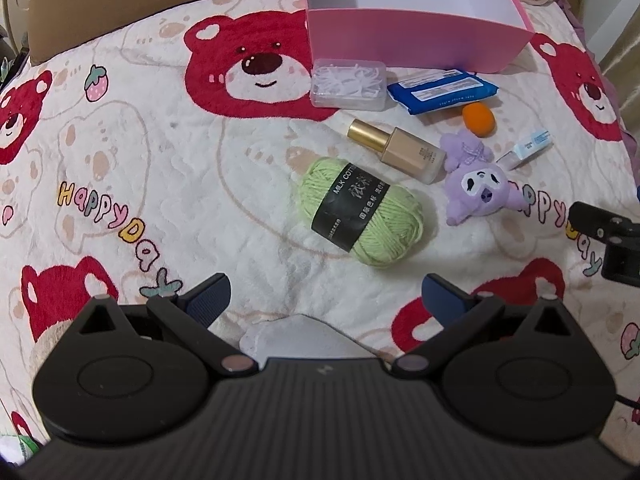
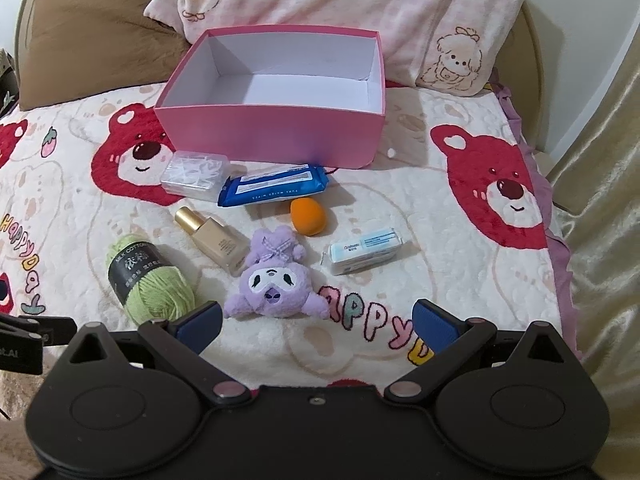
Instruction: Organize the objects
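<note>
Both sets of fingers spread wide, empty. Plush (image 2: 271, 280) on bed (image 2: 420, 208), just ahead of right gripper (image 2: 318, 326), slightly left of centre. Yarn (image 1: 362, 210) ahead of left gripper (image 1: 326, 298), long axis diagonal. Box (image 2: 276, 136) beyond, empty.
</note>
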Demonstrator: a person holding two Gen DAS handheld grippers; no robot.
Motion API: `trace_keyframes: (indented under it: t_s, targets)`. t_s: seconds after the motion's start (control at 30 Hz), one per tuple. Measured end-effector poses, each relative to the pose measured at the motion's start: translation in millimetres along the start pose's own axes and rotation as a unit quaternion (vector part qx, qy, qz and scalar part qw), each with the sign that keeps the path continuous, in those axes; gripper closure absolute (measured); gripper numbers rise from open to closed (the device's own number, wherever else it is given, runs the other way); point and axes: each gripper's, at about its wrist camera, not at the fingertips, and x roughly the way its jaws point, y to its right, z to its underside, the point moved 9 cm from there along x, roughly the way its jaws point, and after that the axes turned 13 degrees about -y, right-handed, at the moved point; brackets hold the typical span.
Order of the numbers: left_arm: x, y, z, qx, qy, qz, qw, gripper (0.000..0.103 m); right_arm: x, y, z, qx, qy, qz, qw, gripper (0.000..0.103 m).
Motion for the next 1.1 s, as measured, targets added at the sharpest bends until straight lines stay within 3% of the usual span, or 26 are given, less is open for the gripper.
trace_keyframes:
  t_s: [0.17,0.33,0.53,0.63,0.73,0.77,0.87,1.0,1.1]
  targets:
    - [0.2,-2.2,-0.8,-0.005,0.001,-0.001,1.0000,0.000,4.8,-3.9,0.9,-0.008,-0.003,-0.017,1.000,0.001]
    - [-0.4,-14.4,-9.7,-0.031,0.017,0.019,0.9992,0.000,5.5,-22.4,-8.3,-0.044,0.005,-0.125,0.991,0.001]
    - [11.6,-28.6,-29.8,-0.054,0.032,0.065,0.9959,0.002,31.8,-49.8,-22.5,-0.105,0.006,-0.167,0.980,0.001]
    - [25.1,-32.4,-41.5,-0.085,0.032,0.120,0.9886,0.000,43.2,-67.4,-28.1,-0.149,0.011,-0.179,0.972,0.002]
    - [53.4,-32.3,-49.4,-0.139,-0.008,0.205,0.9688,0.000,53.3,-89.7,-26.9,-0.209,0.013,-0.186,0.960,0.004]
    - [62.3,-32.0,-52.6,-0.150,-0.011,0.210,0.9661,0.000,57.0,-97.1,-26.5,-0.226,0.014,-0.184,0.957,0.006]
    - [82.9,-29.3,-56.9,-0.156,-0.013,0.182,0.9707,0.002,71.2,-115.4,-23.2,-0.257,0.012,-0.195,0.946,0.008]
    - [96.5,-26.1,-59.8,-0.180,-0.013,0.212,0.9605,0.004,96.8,-127.1,-18.6,-0.258,-0.004,-0.209,0.943,0.010]
    - [100.8,-22.7,-59.0,-0.169,-0.009,0.194,0.9663,0.005,107.1,-134.7,-9.2,-0.272,-0.004,-0.221,0.937,0.010]
